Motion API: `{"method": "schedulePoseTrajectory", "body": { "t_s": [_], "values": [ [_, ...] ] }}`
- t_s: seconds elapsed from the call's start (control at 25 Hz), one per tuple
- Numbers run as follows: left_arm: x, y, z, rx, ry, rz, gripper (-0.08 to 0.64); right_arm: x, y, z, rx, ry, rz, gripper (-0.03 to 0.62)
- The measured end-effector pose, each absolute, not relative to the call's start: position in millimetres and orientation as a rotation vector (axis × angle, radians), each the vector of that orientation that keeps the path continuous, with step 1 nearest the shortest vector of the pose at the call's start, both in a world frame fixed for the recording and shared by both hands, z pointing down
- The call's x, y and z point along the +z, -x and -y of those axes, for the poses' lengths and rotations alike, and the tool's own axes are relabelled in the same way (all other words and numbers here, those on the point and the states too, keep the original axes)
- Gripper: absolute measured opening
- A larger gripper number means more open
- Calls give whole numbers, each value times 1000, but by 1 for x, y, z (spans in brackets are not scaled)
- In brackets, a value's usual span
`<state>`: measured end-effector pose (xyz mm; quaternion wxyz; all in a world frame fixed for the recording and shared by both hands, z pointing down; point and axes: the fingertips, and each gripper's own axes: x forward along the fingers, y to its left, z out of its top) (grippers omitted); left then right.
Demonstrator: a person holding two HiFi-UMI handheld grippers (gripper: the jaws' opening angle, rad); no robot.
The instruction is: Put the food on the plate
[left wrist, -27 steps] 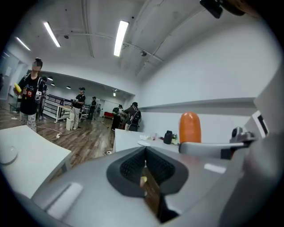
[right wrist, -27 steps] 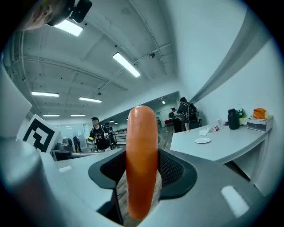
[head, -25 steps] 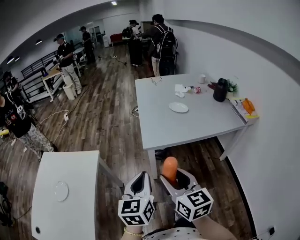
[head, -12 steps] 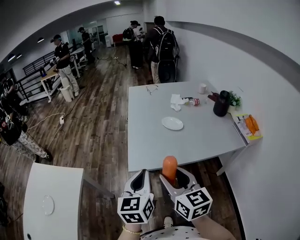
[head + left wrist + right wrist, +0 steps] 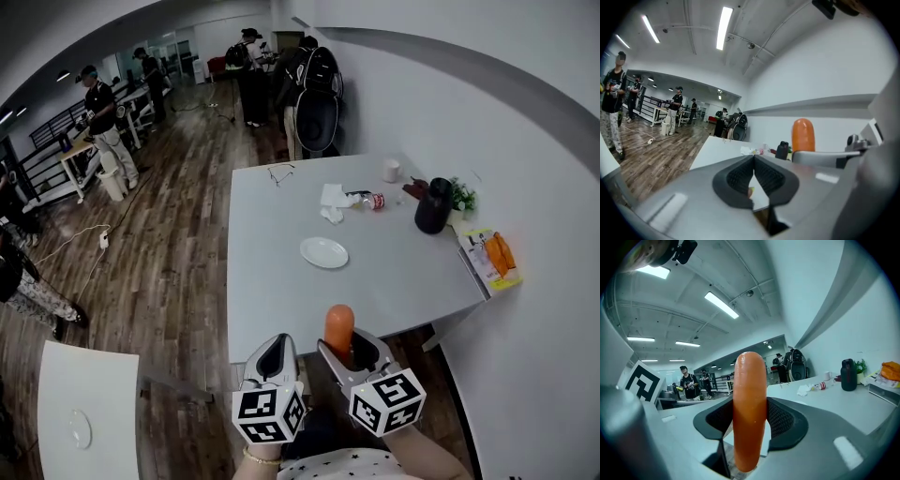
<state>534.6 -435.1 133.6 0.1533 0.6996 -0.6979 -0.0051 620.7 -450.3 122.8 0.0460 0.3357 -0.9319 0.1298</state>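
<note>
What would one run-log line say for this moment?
right gripper: shut on sausage, upright | left gripper: shut, empty | plate: bare, on table ahead | food not yet on plate

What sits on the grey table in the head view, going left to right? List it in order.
glasses → plate → small bottle → black flask → plant → orange packet
</note>
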Motion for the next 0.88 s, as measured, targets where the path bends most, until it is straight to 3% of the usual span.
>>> {"method": "schedulePoseTrajectory", "body": {
  "t_s": [0.88],
  "values": [
    [171,-494,659,-18,-1999,1943,8,176,-585,678,385,-945,2656,215]
  ]
}}
